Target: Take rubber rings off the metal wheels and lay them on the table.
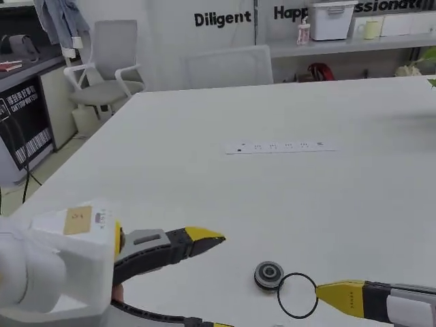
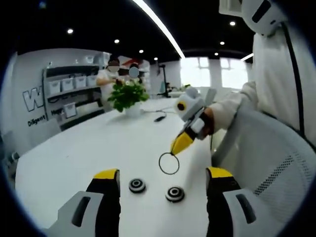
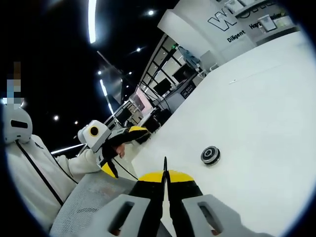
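The right tongs [image 1: 319,293], pinched shut, hold a rubber ring [image 1: 298,295] by the desk's [image 1: 272,197] near edge, probably to lay it down. The left tongs [image 2: 163,173] gape wide and empty.

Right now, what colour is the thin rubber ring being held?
Black rubber ring, clearest in head view.

We look forward and down across the worktop [image 1: 204,170] from head height; the two gripper views sit low over it, facing each other. All three share one wheel [image 1: 269,274].
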`<state>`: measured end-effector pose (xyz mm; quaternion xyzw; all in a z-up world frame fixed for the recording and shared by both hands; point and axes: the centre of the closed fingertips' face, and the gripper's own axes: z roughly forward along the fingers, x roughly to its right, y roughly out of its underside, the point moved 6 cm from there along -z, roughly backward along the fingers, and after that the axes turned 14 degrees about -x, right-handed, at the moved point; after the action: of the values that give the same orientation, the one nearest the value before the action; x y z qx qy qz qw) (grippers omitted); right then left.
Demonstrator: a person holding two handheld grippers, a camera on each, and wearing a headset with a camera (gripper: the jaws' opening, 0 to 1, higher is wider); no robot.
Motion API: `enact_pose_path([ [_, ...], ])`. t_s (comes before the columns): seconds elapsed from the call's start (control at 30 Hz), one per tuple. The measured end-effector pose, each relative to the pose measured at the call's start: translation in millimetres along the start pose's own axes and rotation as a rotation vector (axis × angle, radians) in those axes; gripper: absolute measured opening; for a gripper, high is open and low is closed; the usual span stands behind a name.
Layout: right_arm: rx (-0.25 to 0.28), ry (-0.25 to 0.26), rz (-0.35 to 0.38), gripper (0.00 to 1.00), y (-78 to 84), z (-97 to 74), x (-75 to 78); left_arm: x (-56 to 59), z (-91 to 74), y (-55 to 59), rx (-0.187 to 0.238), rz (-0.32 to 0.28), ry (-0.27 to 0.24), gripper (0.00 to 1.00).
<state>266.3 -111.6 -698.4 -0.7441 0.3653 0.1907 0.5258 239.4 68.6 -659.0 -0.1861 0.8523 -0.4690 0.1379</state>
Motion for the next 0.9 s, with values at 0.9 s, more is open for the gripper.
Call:
enact_pose_path([
  [0.9,0.019,-0.046,-0.111,0.00,-32.2,-0.1,-43.8,-4.6,-36.6,32.7,-0.026,-0.093,-0.106,0.97],
])
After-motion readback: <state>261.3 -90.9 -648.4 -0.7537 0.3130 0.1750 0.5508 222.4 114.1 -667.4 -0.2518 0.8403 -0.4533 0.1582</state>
